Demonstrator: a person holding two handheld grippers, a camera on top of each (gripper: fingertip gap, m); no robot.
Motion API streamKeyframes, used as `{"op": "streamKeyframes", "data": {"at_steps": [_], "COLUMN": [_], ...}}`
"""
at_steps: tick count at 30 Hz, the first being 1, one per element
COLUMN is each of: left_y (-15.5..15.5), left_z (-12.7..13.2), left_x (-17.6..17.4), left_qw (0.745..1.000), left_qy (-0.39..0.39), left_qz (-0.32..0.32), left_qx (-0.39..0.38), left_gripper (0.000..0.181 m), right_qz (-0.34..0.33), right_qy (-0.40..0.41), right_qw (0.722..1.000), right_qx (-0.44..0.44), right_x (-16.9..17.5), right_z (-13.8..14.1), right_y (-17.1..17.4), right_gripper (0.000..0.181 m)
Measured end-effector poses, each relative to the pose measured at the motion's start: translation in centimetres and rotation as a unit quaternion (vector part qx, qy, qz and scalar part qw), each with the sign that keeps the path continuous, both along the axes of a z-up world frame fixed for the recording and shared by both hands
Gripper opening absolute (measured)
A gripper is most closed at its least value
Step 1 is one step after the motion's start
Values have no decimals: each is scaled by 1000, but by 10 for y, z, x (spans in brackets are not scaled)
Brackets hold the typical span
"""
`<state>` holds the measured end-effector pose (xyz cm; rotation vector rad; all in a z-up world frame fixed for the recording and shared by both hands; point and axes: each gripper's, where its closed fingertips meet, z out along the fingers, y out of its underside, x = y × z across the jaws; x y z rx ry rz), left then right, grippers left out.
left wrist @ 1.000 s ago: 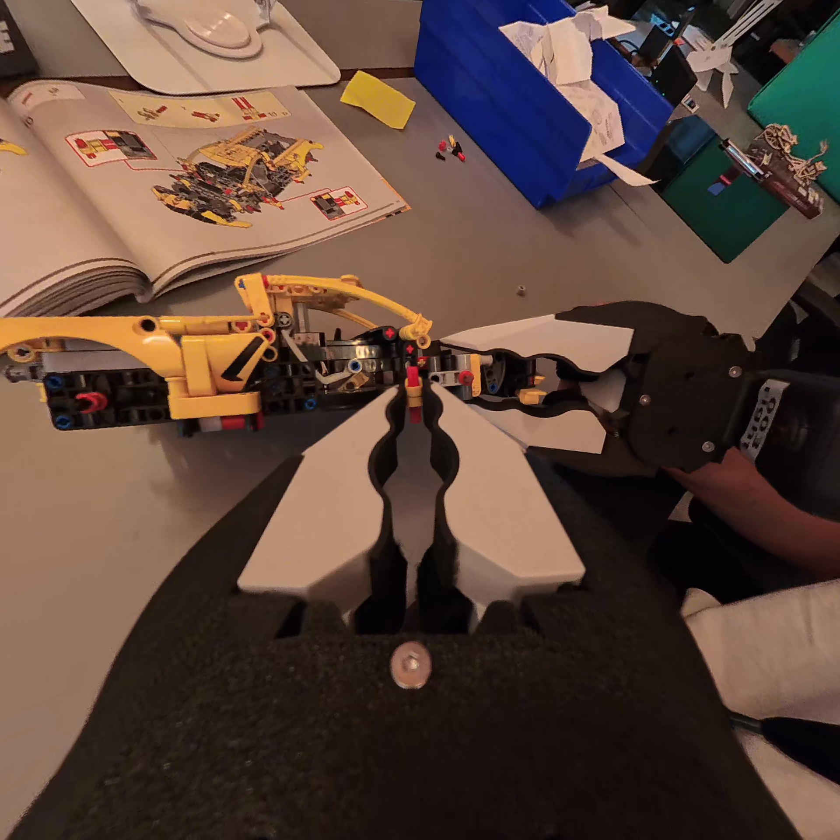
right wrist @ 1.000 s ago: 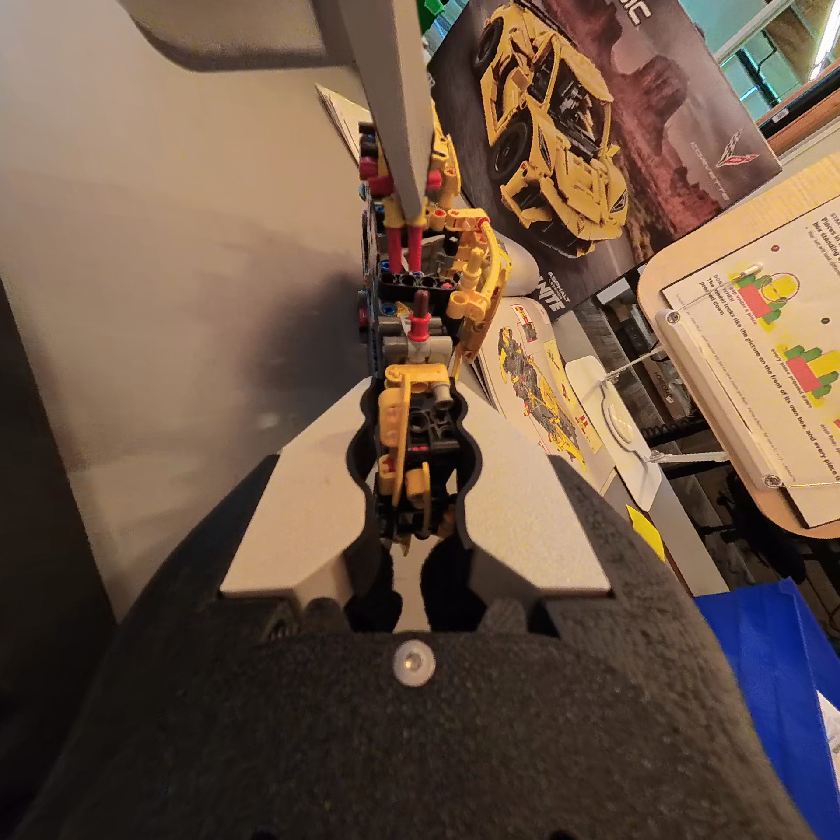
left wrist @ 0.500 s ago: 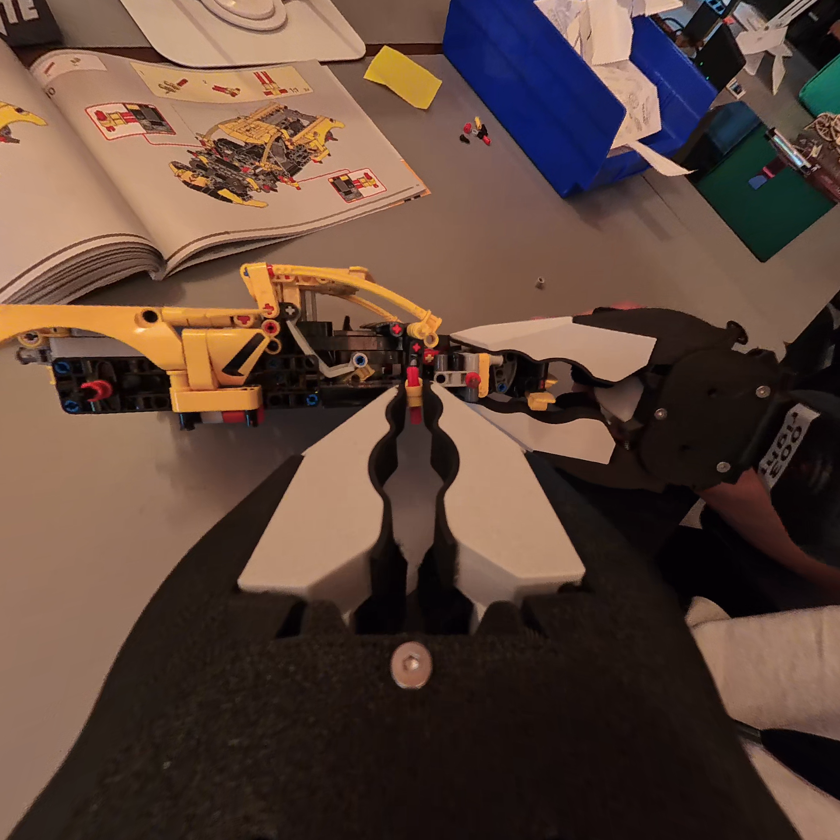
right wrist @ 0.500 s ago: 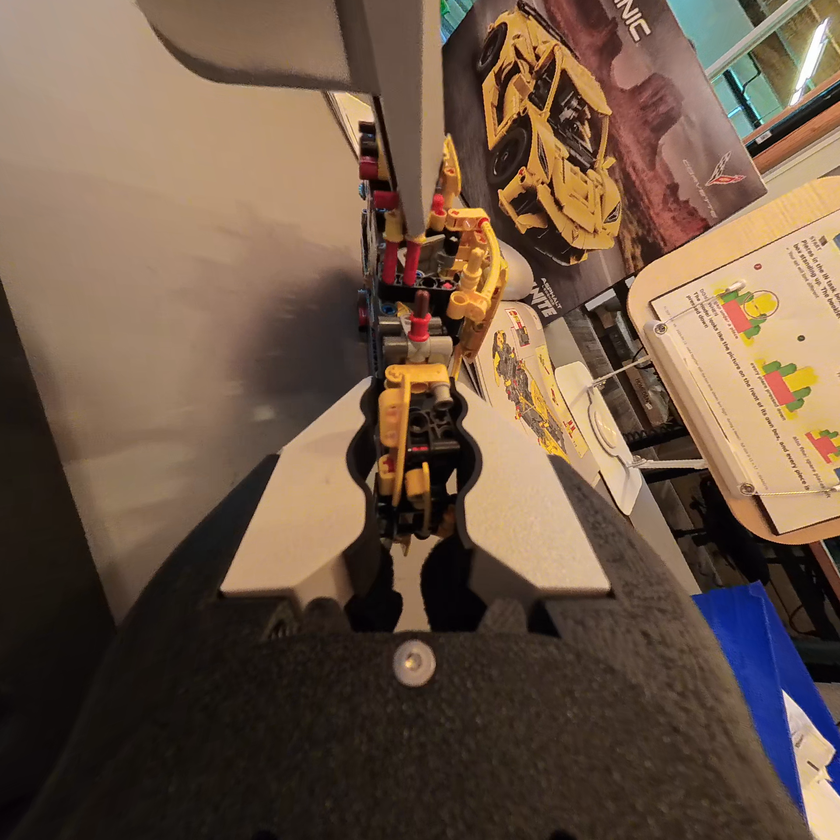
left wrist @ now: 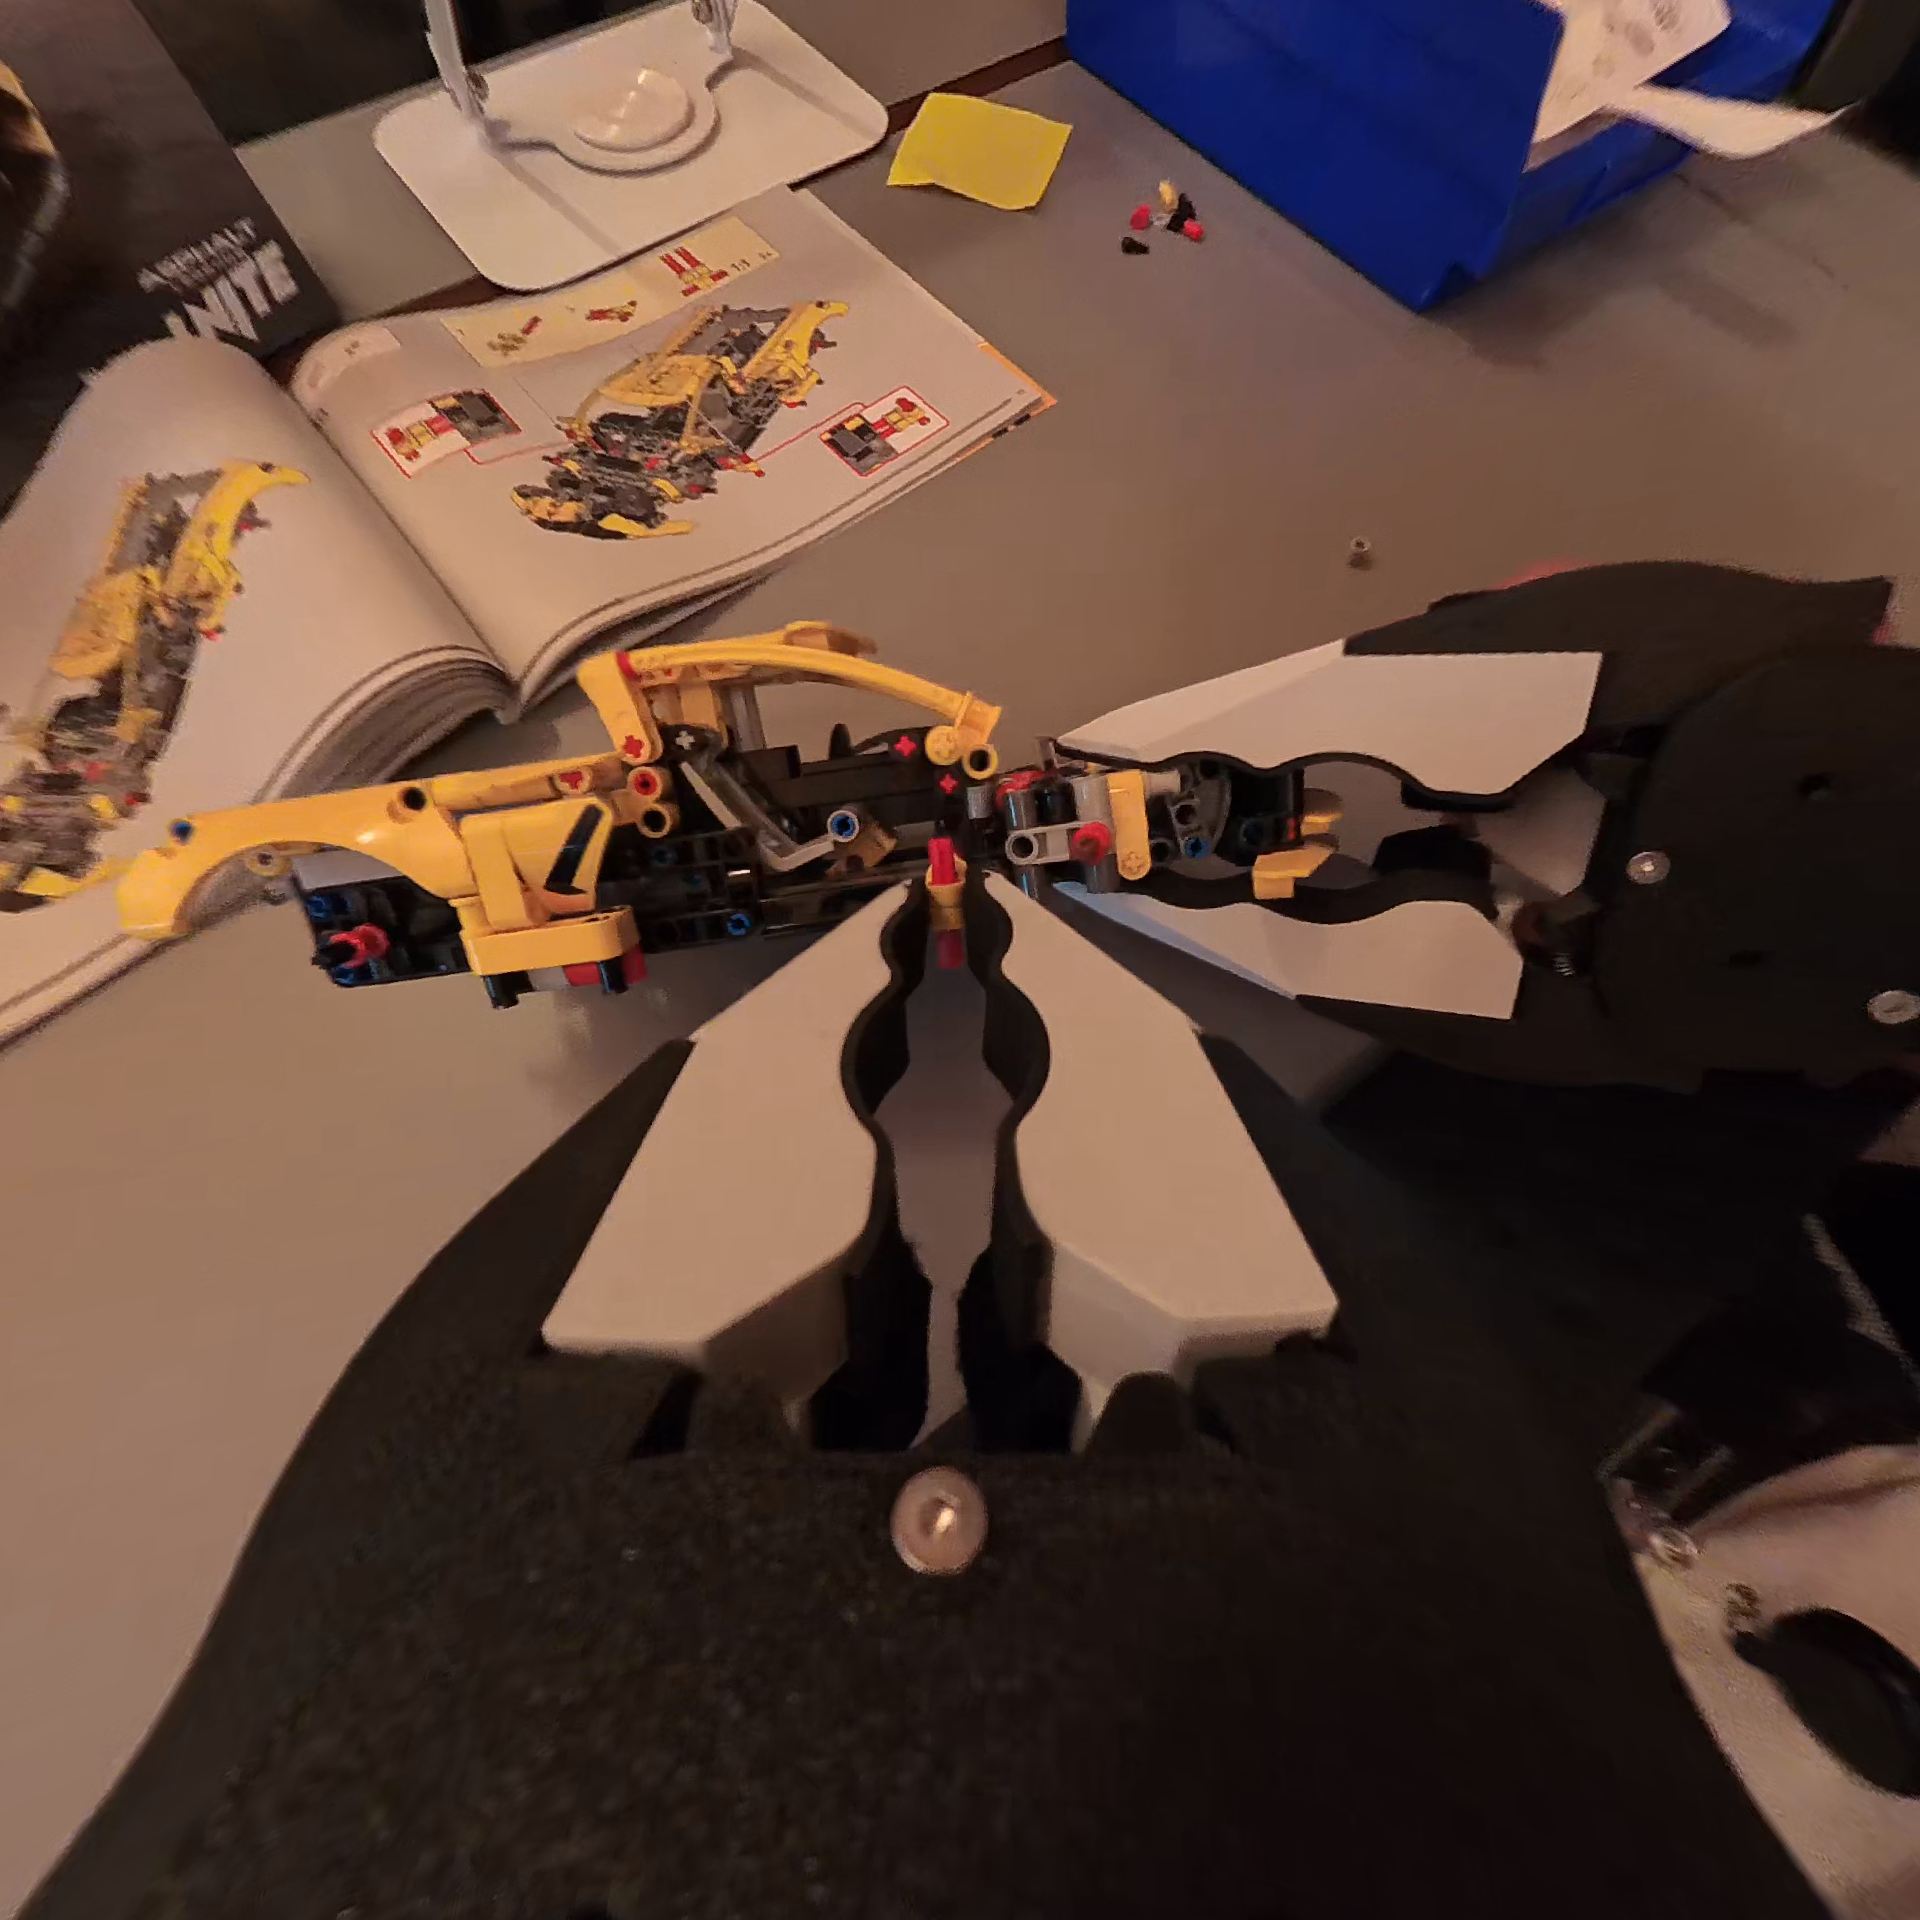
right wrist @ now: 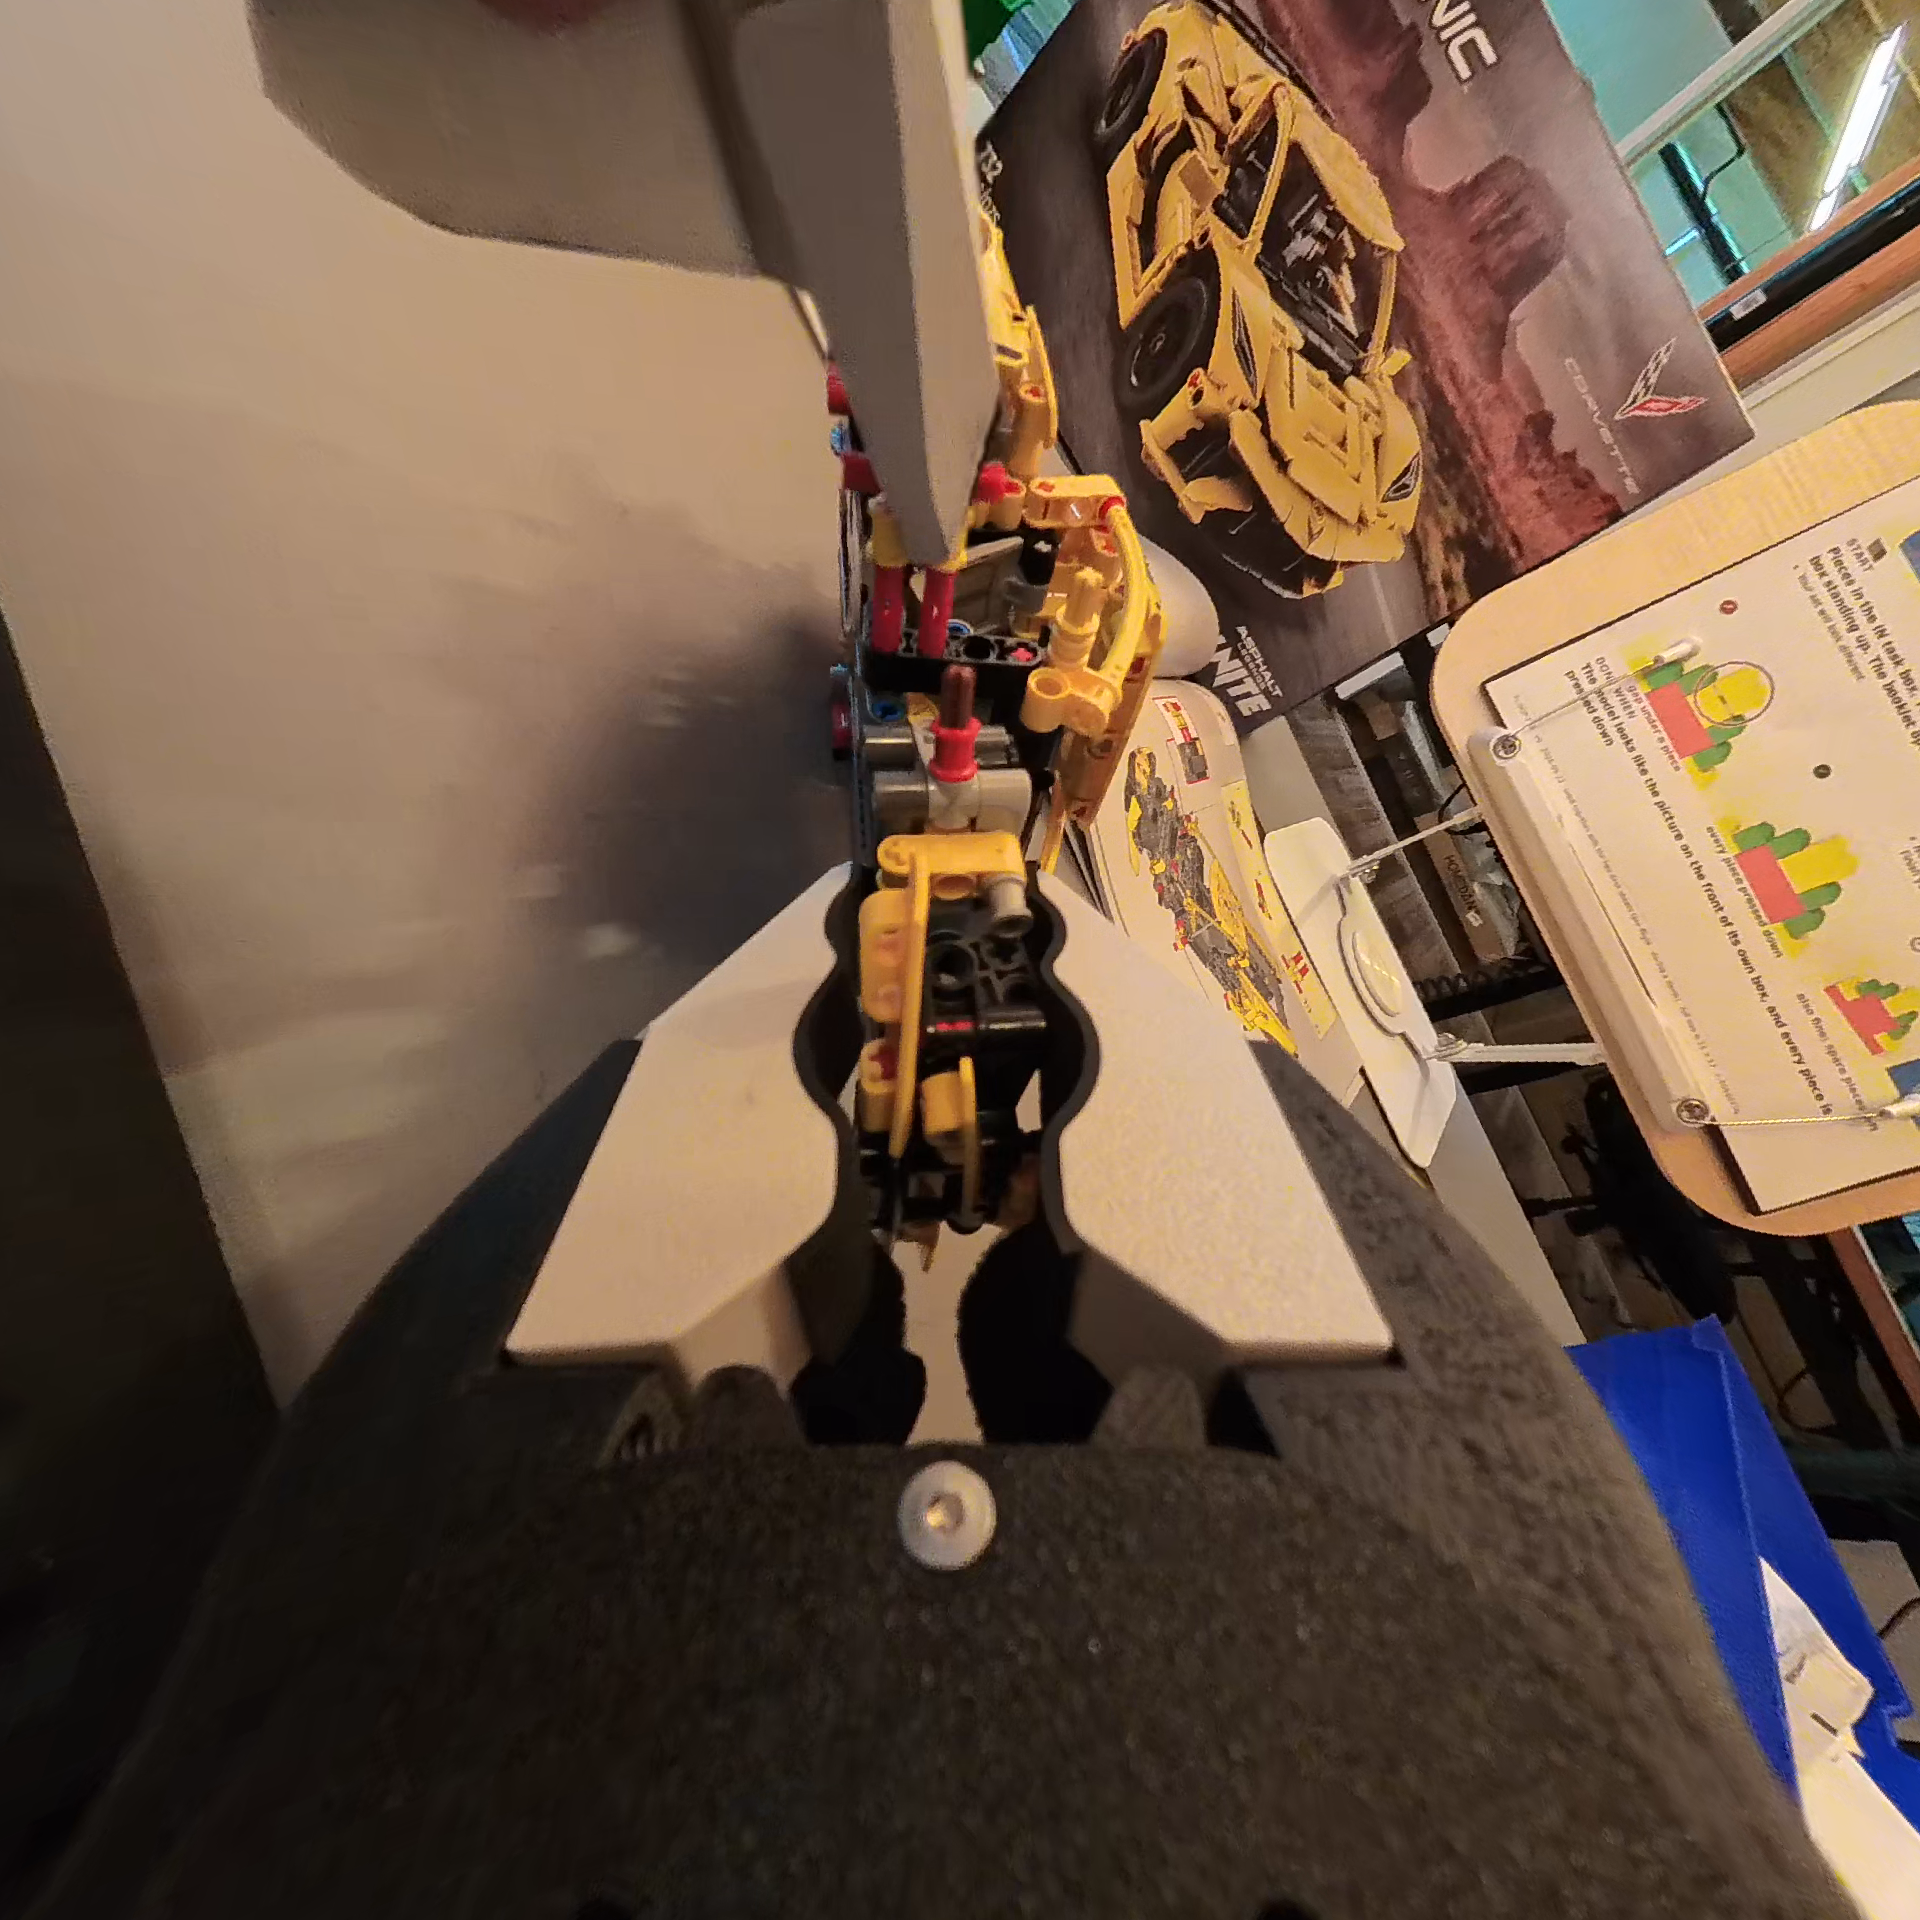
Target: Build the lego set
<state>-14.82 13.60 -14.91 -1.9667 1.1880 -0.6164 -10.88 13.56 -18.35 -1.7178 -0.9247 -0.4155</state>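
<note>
From the left wrist view, our left gripper [left wrist: 945, 904] pinches a small red-and-yellow pin piece [left wrist: 943, 899] against the side of the yellow car model [left wrist: 582, 831], held just above the grey table [left wrist: 1247, 436] near the open instruction booklet [left wrist: 436, 499]. From the right wrist view, our right gripper [right wrist: 951, 894] clamps the model's end.

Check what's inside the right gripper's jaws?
The right gripper is shut on the yellow-and-black end of the lego car. Its fingers cover that end's sides, so contact points are hidden.
</note>
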Motion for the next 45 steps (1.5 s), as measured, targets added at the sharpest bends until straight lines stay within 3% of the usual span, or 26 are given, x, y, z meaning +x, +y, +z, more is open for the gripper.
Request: {"op": "streamKeyframes", "data": {"at_steps": [11, 16, 29, 32, 36, 40, 45], "left_y": [0, 0, 4, -1, 14, 12, 3], "left_z": [0, -6, -4, -15, 4, -2, 4], "left_x": [1, 0, 3, 6, 8, 3, 3], "left_qw": [996, 998, 999, 997, 1000, 1000, 997], "left_qy": [49, 54, 27, 41, -10, 3, -60], "left_qz": [21, 5, -39, -53, -18, -20, -14], "left_qx": [73, 22, -12, -33, -6, -18, -54], "left_gripper": [7, 7, 9, 8, 7, 6, 6], "right_qz": [0, -6, 1, 11, 28, 31, 31], "right_qy": [-7, -26, 0, 1, 10, 20, 21], "right_qw": [1000, 1000, 1000, 1000, 1000, 999, 999], "right_qx": [3, 8, 0, 0, -2, -7, -7], "right_x": [-1, 1, 2, -3, -10, -10, -10], "right_z": [0, -2, -1, 0, 0, -1, -1], "right_y": [0, 2, 2, -1, -3, -2, -2], "right_gripper": [26, 26, 27, 26, 27, 26, 26]}}
